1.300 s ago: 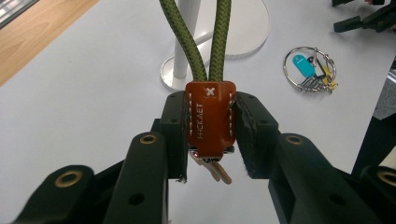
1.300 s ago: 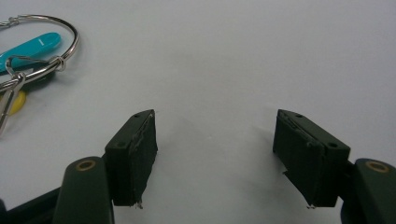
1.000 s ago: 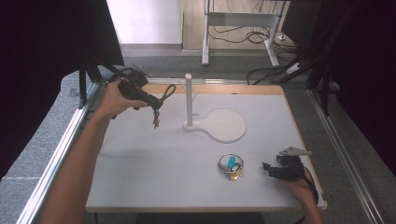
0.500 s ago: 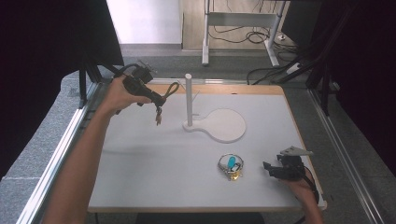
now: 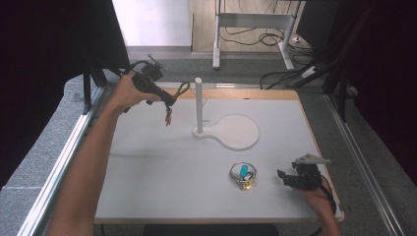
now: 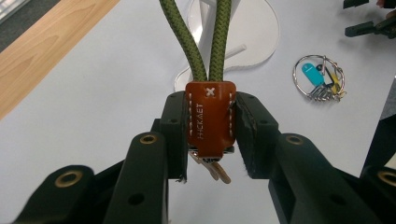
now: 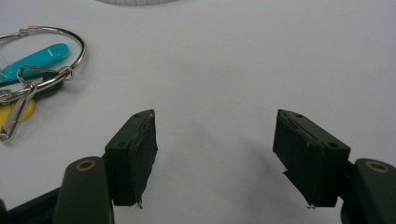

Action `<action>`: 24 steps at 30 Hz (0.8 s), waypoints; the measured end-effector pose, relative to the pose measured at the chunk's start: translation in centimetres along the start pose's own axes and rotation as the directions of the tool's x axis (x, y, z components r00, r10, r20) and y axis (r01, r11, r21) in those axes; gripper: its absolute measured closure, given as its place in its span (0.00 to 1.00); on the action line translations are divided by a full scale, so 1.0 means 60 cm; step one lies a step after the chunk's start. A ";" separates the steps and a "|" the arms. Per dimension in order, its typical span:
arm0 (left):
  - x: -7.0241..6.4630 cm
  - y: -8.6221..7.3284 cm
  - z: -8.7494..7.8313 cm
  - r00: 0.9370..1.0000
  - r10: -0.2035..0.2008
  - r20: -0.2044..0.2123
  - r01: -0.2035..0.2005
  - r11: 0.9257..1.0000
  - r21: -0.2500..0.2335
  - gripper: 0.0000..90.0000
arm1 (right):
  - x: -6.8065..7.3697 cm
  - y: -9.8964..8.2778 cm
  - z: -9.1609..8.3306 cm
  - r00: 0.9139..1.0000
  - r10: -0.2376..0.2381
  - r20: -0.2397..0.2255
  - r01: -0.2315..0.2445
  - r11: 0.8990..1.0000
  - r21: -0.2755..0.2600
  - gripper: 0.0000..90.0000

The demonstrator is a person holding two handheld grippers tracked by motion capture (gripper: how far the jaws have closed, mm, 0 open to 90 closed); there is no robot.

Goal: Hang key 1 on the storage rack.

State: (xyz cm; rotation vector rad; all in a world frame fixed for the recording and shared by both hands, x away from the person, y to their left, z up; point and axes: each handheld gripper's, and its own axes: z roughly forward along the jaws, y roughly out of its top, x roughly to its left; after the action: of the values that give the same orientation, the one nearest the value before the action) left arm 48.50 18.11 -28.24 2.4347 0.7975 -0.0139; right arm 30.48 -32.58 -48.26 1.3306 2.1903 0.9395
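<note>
My left gripper (image 5: 166,100) hovers over the far left of the white table, shut on the brown leather tab (image 6: 210,116) of a keychain. The keychain's green rope loop (image 5: 182,90) reaches toward the white post (image 5: 198,103), and its keys (image 5: 168,118) dangle below the jaws. The post stands upright on a round white base (image 5: 238,132). A metal key ring with a teal tag (image 5: 243,174) lies on the table at the near right. Just right of it my right gripper (image 5: 287,178) rests open with nothing between its pads (image 7: 135,154).
The table's wooden far edge (image 5: 246,93) runs behind the post. Metal rails (image 5: 64,147) border the table on both sides. Bare white tabletop (image 5: 162,172) spreads between the left forearm and the key ring.
My left gripper has drifted a little right and away, toward the post, carrying the keychain. The right gripper and the key ring have stayed put.
</note>
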 end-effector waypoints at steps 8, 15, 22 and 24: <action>0.020 0.010 0.021 0.999 -0.019 0.026 0.019 1.000 0.005 0.74 | 0.003 0.000 0.000 1.000 -0.006 0.003 0.006 1.000 0.004 0.34; 0.026 0.009 0.038 0.999 -0.030 0.045 0.030 0.999 0.012 0.74 | 0.003 -0.001 0.001 1.000 -0.004 0.006 0.004 1.000 0.007 0.34; 0.023 0.005 0.053 0.998 -0.033 0.052 0.033 0.999 0.014 0.74 | 0.003 -0.001 0.000 1.000 -0.009 0.005 0.009 1.000 0.009 0.34; 0.020 0.004 0.059 0.998 -0.034 0.049 0.033 0.999 0.021 0.73 | 0.003 -0.001 0.001 1.000 -0.011 0.005 0.011 1.000 0.008 0.34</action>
State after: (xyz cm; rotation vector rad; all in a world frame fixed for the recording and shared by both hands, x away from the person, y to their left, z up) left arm 50.16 16.76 -31.28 2.4305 0.8194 -0.0951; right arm 30.37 -32.41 -48.34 1.3217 2.1976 0.9229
